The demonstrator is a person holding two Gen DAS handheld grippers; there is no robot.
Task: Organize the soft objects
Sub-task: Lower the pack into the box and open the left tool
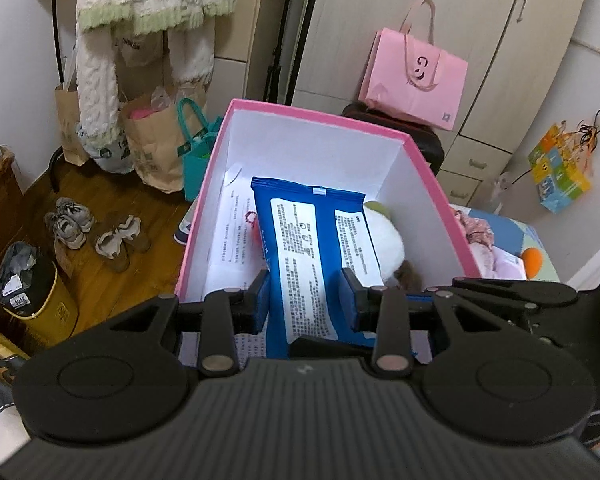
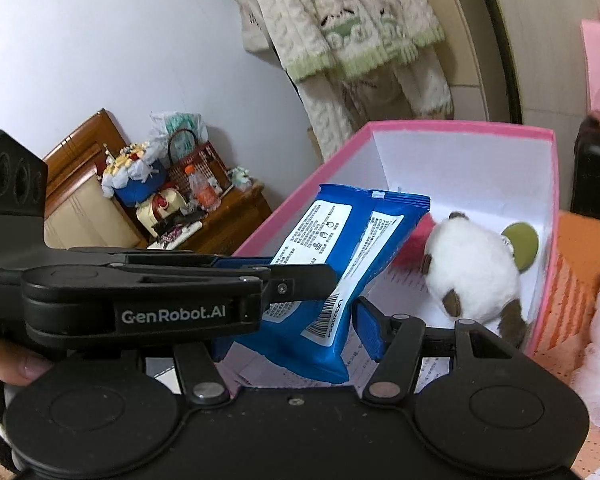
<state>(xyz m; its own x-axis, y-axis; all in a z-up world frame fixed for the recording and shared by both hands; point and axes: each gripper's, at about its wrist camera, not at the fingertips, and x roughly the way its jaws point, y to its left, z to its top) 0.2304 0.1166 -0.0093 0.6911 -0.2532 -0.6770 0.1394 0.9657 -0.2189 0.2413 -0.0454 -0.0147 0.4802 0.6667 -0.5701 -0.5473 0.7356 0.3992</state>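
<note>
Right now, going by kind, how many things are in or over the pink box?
In or over the pink box:
Blue wipes pack: 1, clamped in the left gripper, its far end over the box
White plush toy: 1, green disc counted with it
Printed paper sheet: 1
Pink item, mostly hidden: 1
Total: 4

So the wipes pack (image 1: 312, 240) sits clamped in the left gripper (image 1: 309, 294), poking over the box (image 1: 320, 114). Inside the box, a plush (image 2: 472, 268) lies to the pack's right, on a printed sheet (image 1: 232, 232). The right gripper's (image 2: 300, 320) fingers sit either side of the pack's near end.
</note>
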